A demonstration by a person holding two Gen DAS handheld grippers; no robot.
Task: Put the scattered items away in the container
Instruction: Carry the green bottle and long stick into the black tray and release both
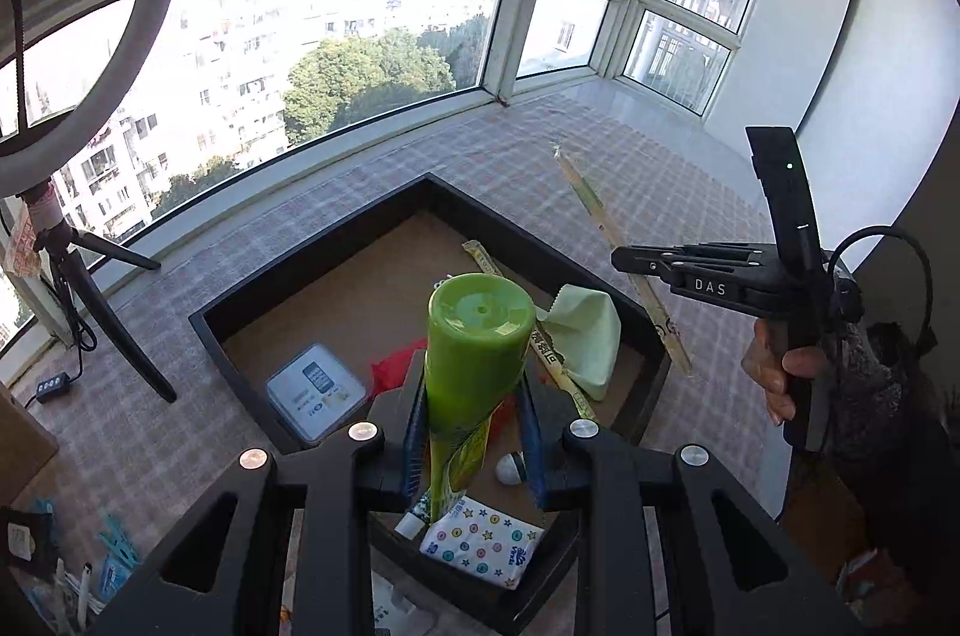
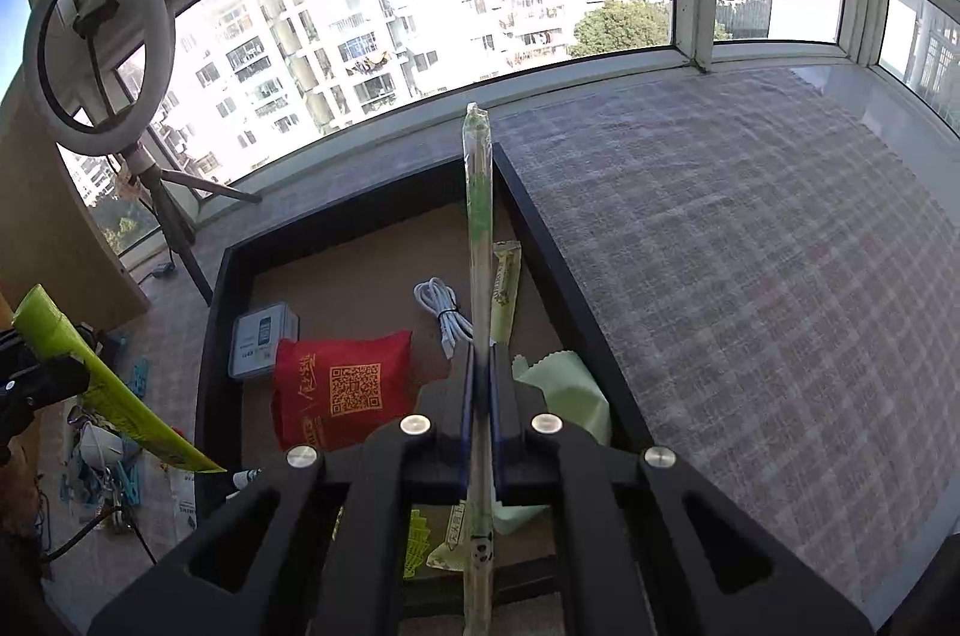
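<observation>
Left tongs (image 1: 474, 432) clenching the green tube (image 1: 474, 336) above the black tray (image 1: 312, 240), right tongs (image 2: 480, 384) gripping a wrapped chopstick packet (image 2: 478, 216) over its far rim, red bag (image 2: 342, 390), white cable (image 2: 444, 312), pale cloth (image 2: 570, 396) crowding the tray floor, ring light (image 2: 99, 48) standing beyond on the checked tabletop (image 2: 750, 246).

Ring light (image 2: 99, 48), tripod, checked cloth (image 2: 750, 246)

Green tube (image 1: 474, 354), cap-up, and long wrapped chopsticks (image 2: 478, 240) both held above the black tray (image 2: 576, 264); tray already holds a red bag (image 2: 342, 390).
</observation>
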